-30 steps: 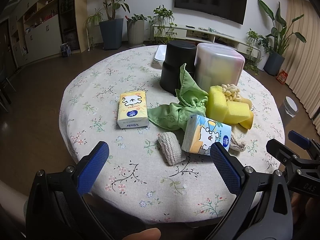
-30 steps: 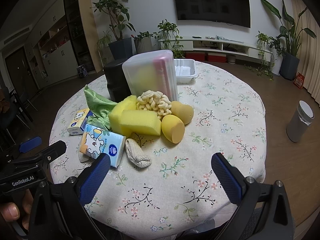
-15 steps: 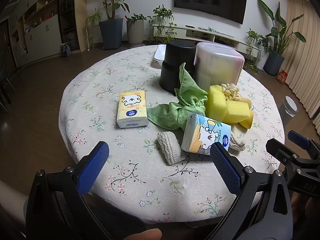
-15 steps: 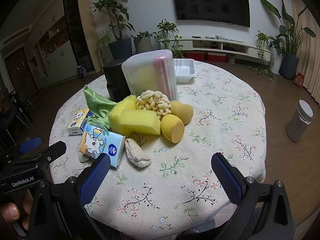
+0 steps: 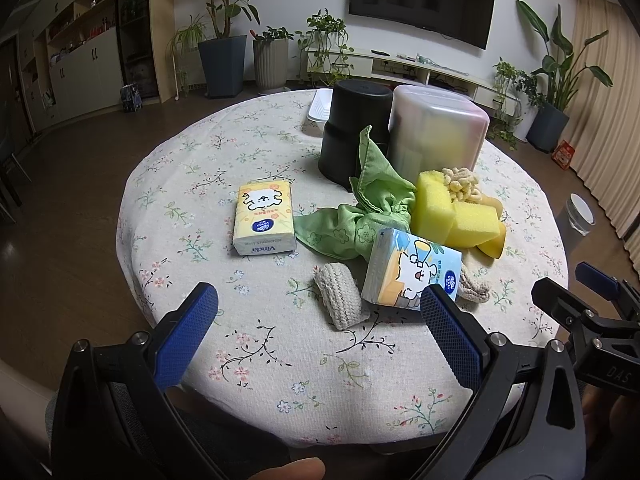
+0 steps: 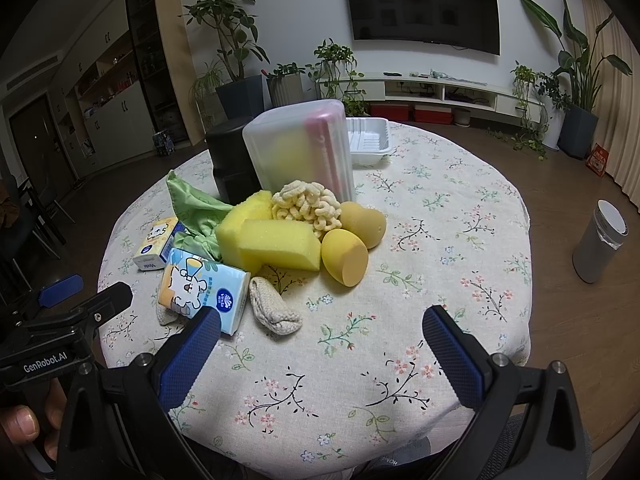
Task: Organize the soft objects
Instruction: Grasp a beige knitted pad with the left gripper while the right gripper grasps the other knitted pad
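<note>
Occlusion list, ref. frosted bin [image 6: 298, 148]:
- contents blurred; yellow and pink shapes, type n/k
- black container [image 6: 232, 160] partly hidden behind it
- white tray [image 6: 368, 140] behind, left part hidden
- blue tissue pack [image 5: 412, 272] in front, small print unreadable

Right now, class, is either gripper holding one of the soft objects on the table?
No: the left gripper and the right gripper both hang wide open short of the pile, with nothing between their pads.
</note>
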### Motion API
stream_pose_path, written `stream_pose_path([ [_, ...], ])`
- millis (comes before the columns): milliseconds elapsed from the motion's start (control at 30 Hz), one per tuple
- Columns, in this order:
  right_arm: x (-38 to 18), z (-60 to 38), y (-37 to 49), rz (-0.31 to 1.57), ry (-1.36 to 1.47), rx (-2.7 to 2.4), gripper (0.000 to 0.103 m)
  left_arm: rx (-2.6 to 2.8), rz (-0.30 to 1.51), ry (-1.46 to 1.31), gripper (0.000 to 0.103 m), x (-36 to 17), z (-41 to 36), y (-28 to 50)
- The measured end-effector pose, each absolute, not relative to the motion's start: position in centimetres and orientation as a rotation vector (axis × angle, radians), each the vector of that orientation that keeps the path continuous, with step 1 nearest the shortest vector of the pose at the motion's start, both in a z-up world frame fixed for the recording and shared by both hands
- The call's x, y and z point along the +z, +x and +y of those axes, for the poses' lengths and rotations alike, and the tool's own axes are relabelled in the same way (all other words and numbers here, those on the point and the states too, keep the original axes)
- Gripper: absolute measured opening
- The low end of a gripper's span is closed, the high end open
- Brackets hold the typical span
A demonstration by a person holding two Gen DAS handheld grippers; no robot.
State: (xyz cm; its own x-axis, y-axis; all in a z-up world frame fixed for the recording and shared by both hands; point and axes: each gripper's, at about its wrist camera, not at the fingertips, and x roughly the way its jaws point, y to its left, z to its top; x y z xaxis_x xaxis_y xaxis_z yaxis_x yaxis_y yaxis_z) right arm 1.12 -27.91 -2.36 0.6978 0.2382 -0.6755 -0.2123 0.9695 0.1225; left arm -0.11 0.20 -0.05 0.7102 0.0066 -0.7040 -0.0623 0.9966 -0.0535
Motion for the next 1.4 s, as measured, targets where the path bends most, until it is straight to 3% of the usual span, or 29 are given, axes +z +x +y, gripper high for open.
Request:
stream_pose_path([
  [1200, -4.3, -27.3, 3.1, 0.824, 0.047, 0.344, 0.103, -0.046, 0.871, -0.163, 0.102, -3.4, 3.4, 0.3],
  [1400, -6.4, -25.8, 5.2, 0.908, 0.002, 0.374, 0.087, -0.131, 0.913, -0.145, 0.101, -4.6, 2.5, 1.3],
])
